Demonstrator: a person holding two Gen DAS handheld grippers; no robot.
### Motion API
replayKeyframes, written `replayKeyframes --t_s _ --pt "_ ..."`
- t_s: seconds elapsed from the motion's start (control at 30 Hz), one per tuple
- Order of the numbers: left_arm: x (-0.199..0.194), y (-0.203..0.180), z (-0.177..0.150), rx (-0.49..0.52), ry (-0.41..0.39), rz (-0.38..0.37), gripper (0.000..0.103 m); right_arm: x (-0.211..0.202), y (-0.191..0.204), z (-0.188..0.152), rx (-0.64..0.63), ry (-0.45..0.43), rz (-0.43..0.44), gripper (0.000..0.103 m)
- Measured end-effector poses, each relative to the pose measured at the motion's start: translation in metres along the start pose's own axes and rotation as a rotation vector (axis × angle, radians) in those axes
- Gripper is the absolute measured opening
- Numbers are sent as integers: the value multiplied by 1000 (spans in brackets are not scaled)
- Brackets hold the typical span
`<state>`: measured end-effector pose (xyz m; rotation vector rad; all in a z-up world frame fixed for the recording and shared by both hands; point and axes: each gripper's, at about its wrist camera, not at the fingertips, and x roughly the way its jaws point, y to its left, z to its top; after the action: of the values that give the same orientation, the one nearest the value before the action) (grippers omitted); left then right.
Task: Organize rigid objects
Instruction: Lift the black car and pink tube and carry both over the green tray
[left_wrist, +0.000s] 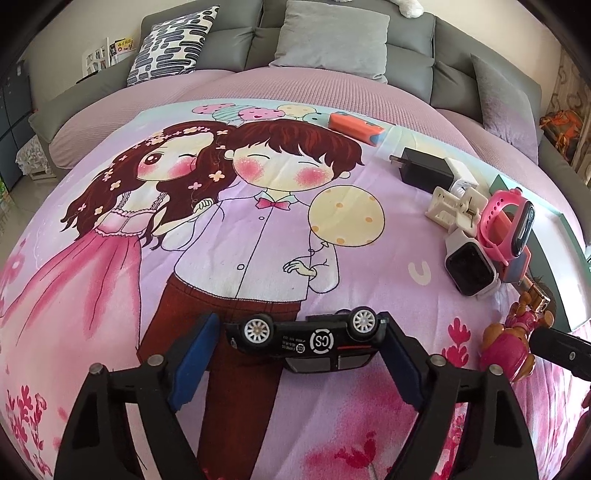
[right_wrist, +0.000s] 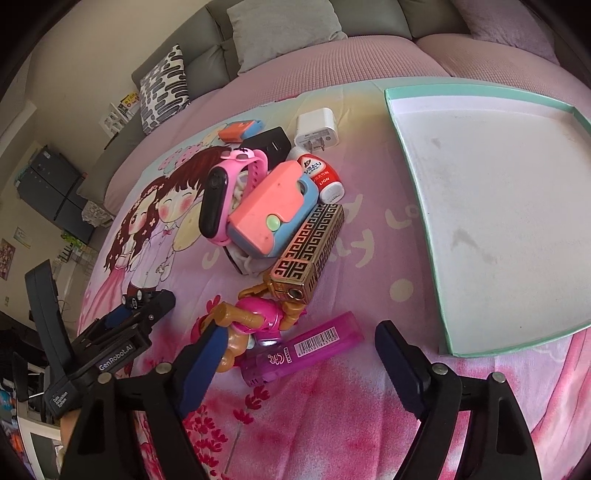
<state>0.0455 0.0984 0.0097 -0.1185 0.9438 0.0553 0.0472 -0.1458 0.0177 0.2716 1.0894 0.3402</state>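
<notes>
Left wrist view showed the left claw (left_wrist: 297, 341) spread around an overturned black toy car (left_wrist: 306, 338) near the bed's front edge, its right pad touching, while the right claw (right_wrist: 295, 354) gaped over a purple lighter (right_wrist: 299, 349).

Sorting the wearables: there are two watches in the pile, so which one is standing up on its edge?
The pink strap watch with the narrow black face, propped upright; the white square-faced watch lies low beside it, screen up.
</notes>
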Motion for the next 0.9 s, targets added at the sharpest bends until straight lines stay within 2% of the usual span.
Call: replayKeyframes --t_s 0.07,0.3,0.6,0.9 --pt "-1 0 1 4 -3 -5 77 -1 1 0 -9 0 -3 84" --pt "-4 -2 -2 17 0 -23 77 -4 0 -3 -53 3 -16 85" --pt "-16 -1 -15 17 20 -40 77 -6 4 -10 -192 17 -44 85" --pt "-22 -1 -20 11 36 -53 77 -3 19 -19 -316 20 -55 92"
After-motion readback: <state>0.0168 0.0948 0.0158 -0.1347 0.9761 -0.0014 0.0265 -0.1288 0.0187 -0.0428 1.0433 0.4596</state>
